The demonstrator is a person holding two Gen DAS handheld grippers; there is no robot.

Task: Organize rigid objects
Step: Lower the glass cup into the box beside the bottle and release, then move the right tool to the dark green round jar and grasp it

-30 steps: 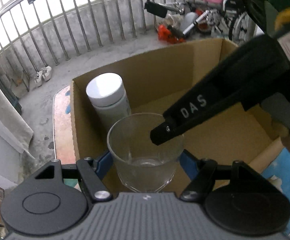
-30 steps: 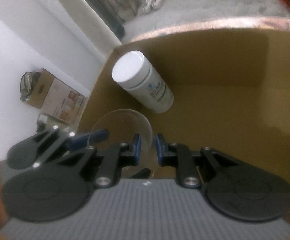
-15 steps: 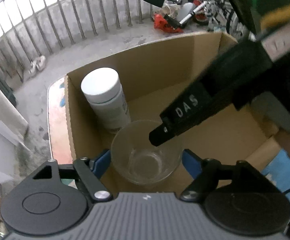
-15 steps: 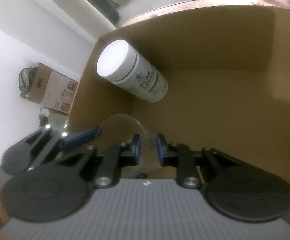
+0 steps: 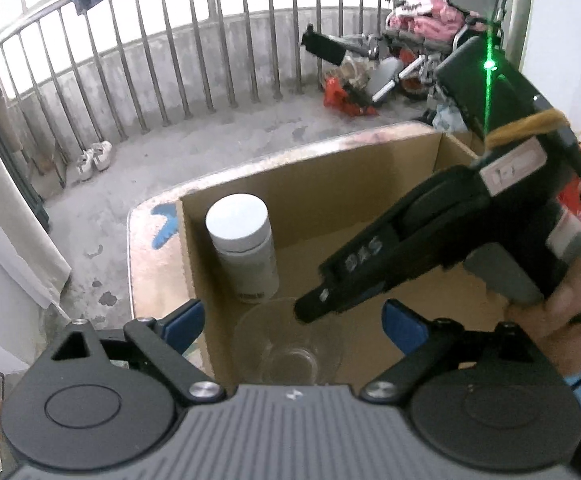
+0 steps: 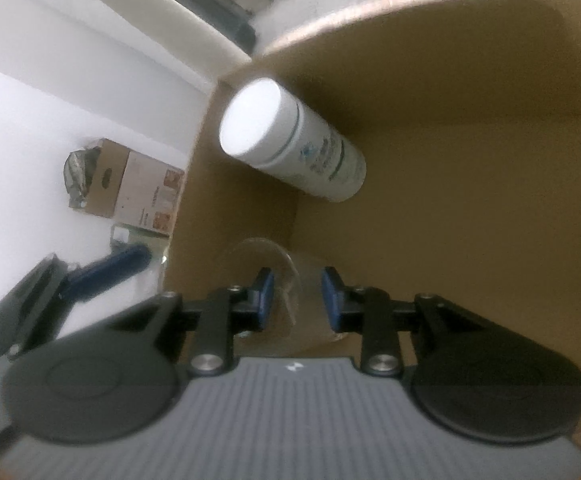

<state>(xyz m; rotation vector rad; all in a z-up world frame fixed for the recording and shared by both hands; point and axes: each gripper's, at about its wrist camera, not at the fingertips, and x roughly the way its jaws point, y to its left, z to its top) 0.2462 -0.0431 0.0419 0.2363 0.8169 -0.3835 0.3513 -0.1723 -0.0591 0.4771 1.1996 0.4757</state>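
The glass cup (image 5: pixel 288 340) now sits in the cardboard box (image 5: pixel 330 184) beside the white bottle (image 5: pixel 244 248), and the left gripper (image 5: pixel 290 316) and right gripper (image 6: pixel 296 292) have both just opened off it, so this one looks put away.

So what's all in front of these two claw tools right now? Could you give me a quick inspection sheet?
Surface: patterned table carrying an open cardboard box.
Job's things: clear glass and white bottle, both upright inside the box.
Clutter: nothing seen in the box besides these.
Grippers: left gripper open wide, clear of the glass; right gripper just opening, glass rim between its jaws.
Cables: nothing seen.
Surroundings: balcony railing, shoes.
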